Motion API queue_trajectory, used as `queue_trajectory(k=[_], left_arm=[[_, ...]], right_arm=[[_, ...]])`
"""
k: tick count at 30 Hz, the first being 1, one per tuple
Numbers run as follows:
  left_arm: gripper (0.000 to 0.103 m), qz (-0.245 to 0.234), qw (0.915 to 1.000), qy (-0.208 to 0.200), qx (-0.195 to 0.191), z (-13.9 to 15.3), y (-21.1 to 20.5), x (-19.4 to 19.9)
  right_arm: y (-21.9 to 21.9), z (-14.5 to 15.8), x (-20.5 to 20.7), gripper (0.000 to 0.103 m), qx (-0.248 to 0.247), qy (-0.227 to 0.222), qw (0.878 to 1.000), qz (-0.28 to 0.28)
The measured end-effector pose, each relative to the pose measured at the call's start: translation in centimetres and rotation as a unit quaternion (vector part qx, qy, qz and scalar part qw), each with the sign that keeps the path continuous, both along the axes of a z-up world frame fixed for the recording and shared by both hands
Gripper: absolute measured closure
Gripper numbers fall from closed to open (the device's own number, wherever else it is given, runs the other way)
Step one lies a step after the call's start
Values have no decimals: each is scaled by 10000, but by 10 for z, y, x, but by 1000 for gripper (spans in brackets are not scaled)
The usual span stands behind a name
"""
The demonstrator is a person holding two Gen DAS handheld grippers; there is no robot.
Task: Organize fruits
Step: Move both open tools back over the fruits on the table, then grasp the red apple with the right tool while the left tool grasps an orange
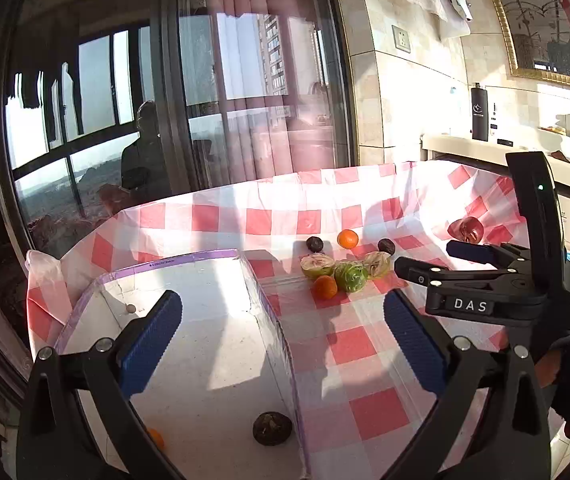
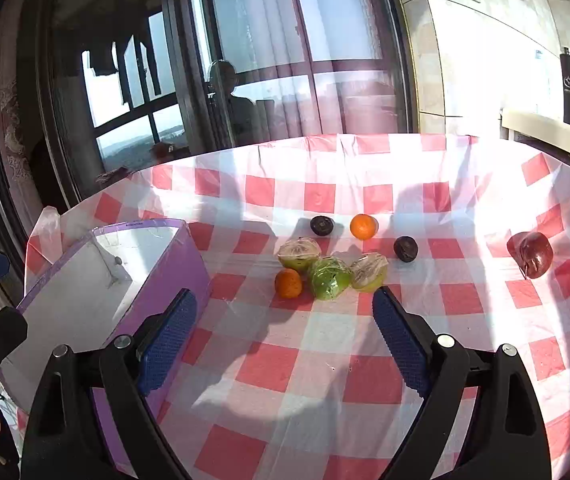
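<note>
red-and-white checked plastic cloth (image 2: pixel 285 376) covered the counter. at its left edge, open white box with lilac rim (image 1: pixel 189 260), holding one dark wrinkled round fruit (image 1: pixel 272 428) and one small orange (image 1: pixel 156 438). left hand-held gripper (image 1: pixel 283 344) hung over that box, jaws wide, empty. right hand-held gripper (image 2: pixel 285 332) likewise spread, gripping nothing. beyond it, clustered green cut fruit (image 2: pixel 329 278), two pale halves, oranges; red apple (image 2: pixel 531 259) well apart.

Bright sun thru window (image 1: pixel 97 92), glare on tablecloth (image 2: pixel 465 216), fisheye-warped edges
</note>
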State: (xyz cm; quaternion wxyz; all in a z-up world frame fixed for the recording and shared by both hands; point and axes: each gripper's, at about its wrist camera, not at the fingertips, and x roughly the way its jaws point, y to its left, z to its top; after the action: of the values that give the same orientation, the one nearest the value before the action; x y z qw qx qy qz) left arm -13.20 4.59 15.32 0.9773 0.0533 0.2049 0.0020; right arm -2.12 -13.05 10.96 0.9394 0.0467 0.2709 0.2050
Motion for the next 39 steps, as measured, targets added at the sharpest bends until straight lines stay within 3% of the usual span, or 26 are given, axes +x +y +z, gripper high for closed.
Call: queue_trajectory(k=[3,5,9,14,20,26,28,30,33,36,39], left_arm=[[2,-422,9974,393,-429,-32,-38,42],[2,-502,9932,740,-747,-61,-56,74],[2,-179,9894,1103,-928,-107,-70,131],[2,60,9799,1394,-1425,-130,-57,174],[2,-16,9668,1425,-2122,-136,-34,175],[2,-142,9630,1320,-2346,-134,-30,172],[2,-97,9626,1340,-2354,-134,-30,173],[2,8,9616,1394,-2365,-136,-29,174],[2,116,9608,1555,-2294,-139,-26,178],[2,401,9609,1691,-2157,-141,-18,188],[3,752,9675,1721,-1695,-138,-11,210]], right_arm=[[-67,-35,24,17,242,601,9931,-974],[-104,-54,35,17,122,849,9820,-1683],[-164,-84,66,17,119,1195,9608,-2500],[-196,-94,123,17,-105,1423,9454,-2932],[-210,-99,199,17,-182,1633,9331,-3200],[-220,-105,250,13,-189,1840,9221,-3399],[-216,-108,257,13,-408,1960,9161,-3473],[-209,-107,255,40,-678,1879,9161,-3476],[-206,-106,240,40,-470,1795,9259,-3292],[-197,-104,207,41,41,1593,9399,-3019],[-182,-103,173,41,439,1420,9504,-2733]])
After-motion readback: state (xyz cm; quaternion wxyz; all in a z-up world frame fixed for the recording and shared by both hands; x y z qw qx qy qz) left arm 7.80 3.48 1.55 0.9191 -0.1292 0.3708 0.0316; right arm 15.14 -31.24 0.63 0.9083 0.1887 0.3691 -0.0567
